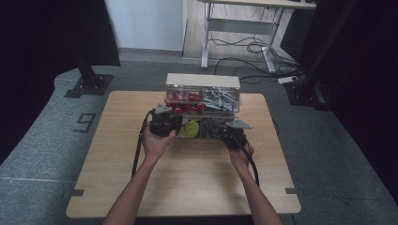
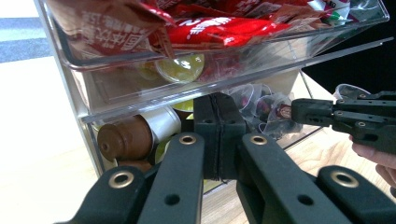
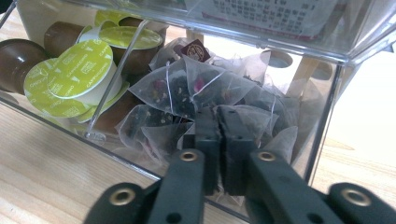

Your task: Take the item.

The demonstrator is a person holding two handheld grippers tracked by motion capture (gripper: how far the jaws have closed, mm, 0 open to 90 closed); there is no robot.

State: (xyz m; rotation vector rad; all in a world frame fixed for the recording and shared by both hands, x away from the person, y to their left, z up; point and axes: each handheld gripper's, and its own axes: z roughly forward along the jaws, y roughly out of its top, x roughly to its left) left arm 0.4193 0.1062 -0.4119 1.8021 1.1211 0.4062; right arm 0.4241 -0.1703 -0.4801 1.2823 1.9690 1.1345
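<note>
Both grippers at the organizer's lower tier

Left gripper point(image 2: 218, 135) and right gripper point(image 3: 219, 140), jaws closed and empty, face the organizer point(image 1: 202, 101) on the tabletop point(image 1: 187, 178). Judged step: approach; next, open jaws for a tea bag point(image 3: 187, 86).

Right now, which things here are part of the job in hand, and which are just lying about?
In the job:
- clear organiser, lower tier
- tea bags
- capsules
- left gripper, shut
- right gripper, shut

Lying about:
- red sachets in the upper tier
- desk behind
- floor cables
</note>
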